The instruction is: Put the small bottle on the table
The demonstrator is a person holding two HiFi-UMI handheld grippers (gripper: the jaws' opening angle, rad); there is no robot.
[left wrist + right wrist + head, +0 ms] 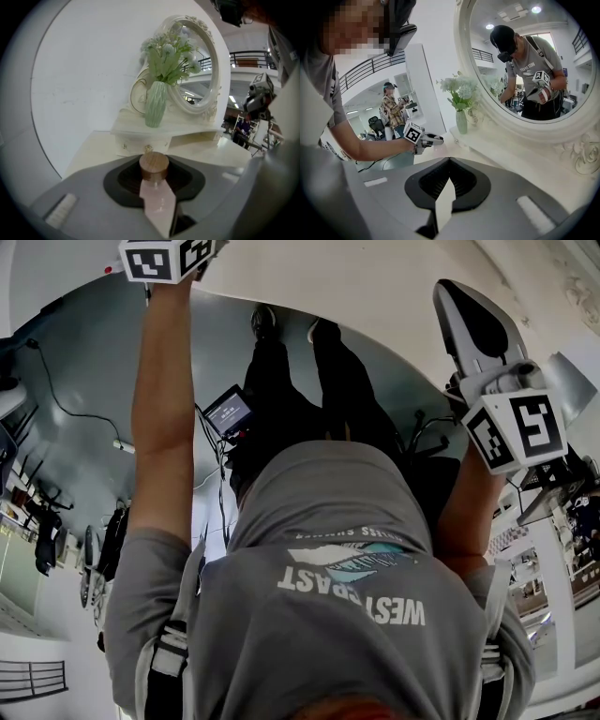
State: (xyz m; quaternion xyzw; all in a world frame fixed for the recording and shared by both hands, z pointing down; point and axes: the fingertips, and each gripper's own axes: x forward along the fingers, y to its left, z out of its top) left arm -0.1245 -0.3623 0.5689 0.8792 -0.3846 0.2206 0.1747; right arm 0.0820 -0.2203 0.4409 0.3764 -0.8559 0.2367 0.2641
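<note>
- We see the left gripper (154, 176) clamped on the small bottle (158, 199). Its jaws press the pale pink body from both sides, and the round wooden cap (153, 165) stands just past the dark pads.
- The bottle is over the cream bench (89, 154), short of the low drawer unit (140, 137). Bare bench top lies between them, and more lies open to the right of the unit.
- A plain white wall (79, 75) stands behind the bench at the left.
- On the drawer unit a ribbed green vase (155, 104) holds pale flowers (166, 51). It is close beside the oval mirror (199, 70), so room is tight there.
- The gripper body hides the bottle's base, so we cannot tell whether it touches the bench.
- The right gripper (449, 161) holds nothing. Its jaws appear to meet at the tips, with only a thin pale wedge of bench showing behind them.
- Only the right gripper view shows the left gripper from the side, reaching over the bench toward the vase. The bottle is too small to make out there.
- In the head view the left gripper is cut off at the top edge, leaving its marker cube (167, 259). A grey shirt (328, 549) fills the middle of that view.
</note>
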